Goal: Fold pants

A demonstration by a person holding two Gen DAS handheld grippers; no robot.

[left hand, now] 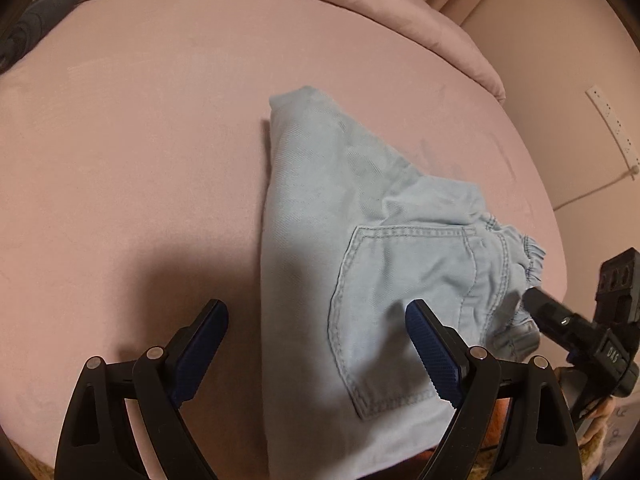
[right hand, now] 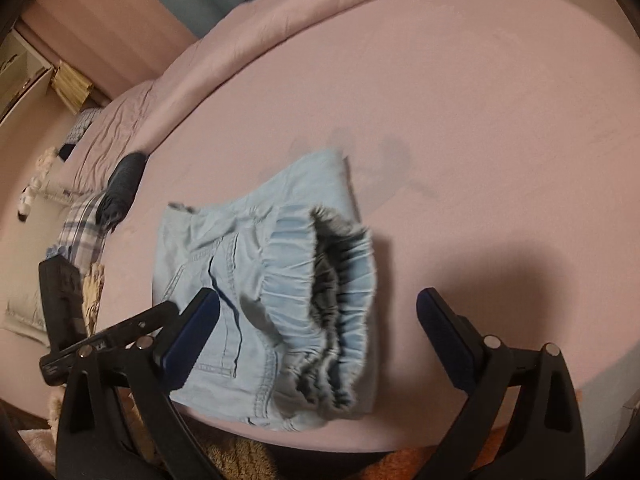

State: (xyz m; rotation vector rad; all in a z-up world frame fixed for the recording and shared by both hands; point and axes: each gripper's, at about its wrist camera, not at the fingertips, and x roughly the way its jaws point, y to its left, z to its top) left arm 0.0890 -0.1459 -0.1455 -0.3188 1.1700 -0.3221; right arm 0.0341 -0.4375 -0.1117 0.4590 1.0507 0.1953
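— Why do you hold both grippers above the bed and take nothing?

— My left gripper (left hand: 316,344) is wide apart and grips nothing; its right finger stands over the pocket (left hand: 404,312), its left finger over bare sheet. My right gripper (right hand: 318,334) is also wide, with nothing between its fingers. I judge the fold is nearly finished, so the fingers are spread to release or to press, not to take cloth.

— And where are the pants?

— The pants (left hand: 340,220) lie on the pink sheet (left hand: 120,160), near the front edge of the bed, already in a compact bundle. The stitched pocket faces up. I think they lie close to the edge because there both my hands reach them easily.

— What does each camera give you that the other does not?

— The left view shows the long folded edge and the far corner of the bundle, flat on the sheet. It shows also the right gripper from outside, low beside the waistband (left hand: 520,256). The right view looks into the elastic waistband (right hand: 340,264): the layers are stacked and slightly open, the dark inside visible. It is a little blurred, so I cannot count the layers.

— And farther away?

— A dark garment (right hand: 124,184) and a checked cloth (right hand: 82,228) lie at the far side of the bed, well apart from the pants. Behind is the rolled duvet (right hand: 280,20).
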